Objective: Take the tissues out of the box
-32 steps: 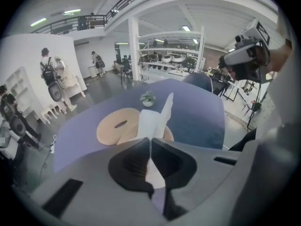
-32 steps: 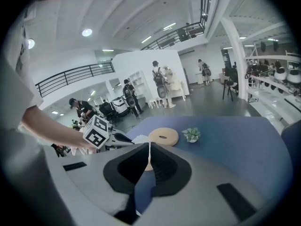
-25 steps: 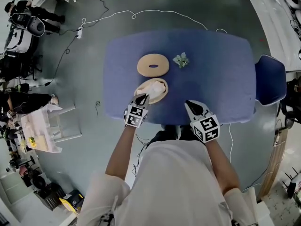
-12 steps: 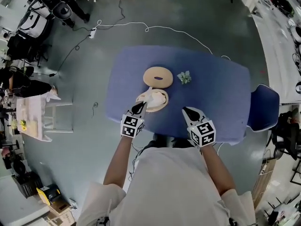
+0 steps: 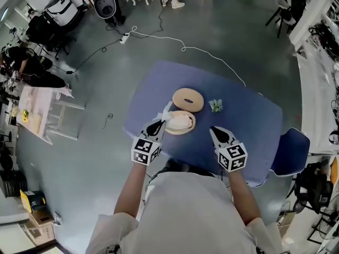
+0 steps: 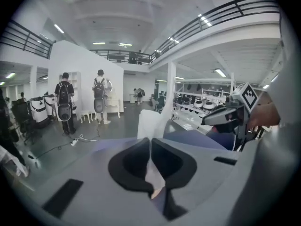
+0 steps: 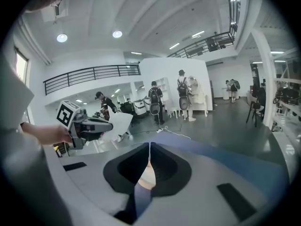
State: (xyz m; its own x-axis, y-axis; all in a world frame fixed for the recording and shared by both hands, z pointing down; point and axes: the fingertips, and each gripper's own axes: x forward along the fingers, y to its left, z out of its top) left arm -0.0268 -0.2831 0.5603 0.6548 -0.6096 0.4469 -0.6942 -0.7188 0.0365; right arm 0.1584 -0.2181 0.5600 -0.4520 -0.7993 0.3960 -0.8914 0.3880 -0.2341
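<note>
On the blue table stands a round beige tissue box with white tissues in it. Its beige lid, with an oval slot, lies just behind it. My left gripper is at the box's left rim, shut on a white tissue that stands up from the box. In the left gripper view the tissue sticks out past the closed jaws of the left gripper. My right gripper hovers to the right of the box, shut and empty; the right gripper view shows this gripper with its jaws together.
A small green sprig lies right of the lid. A blue chair stands at the table's right end. A white cable runs over the floor behind the table. People and carts stand far off at the left.
My left gripper has drawn back from the box with the tissue pinched, and the tissue now stands up above the rim. The right gripper holds its place. The head view has shifted.
</note>
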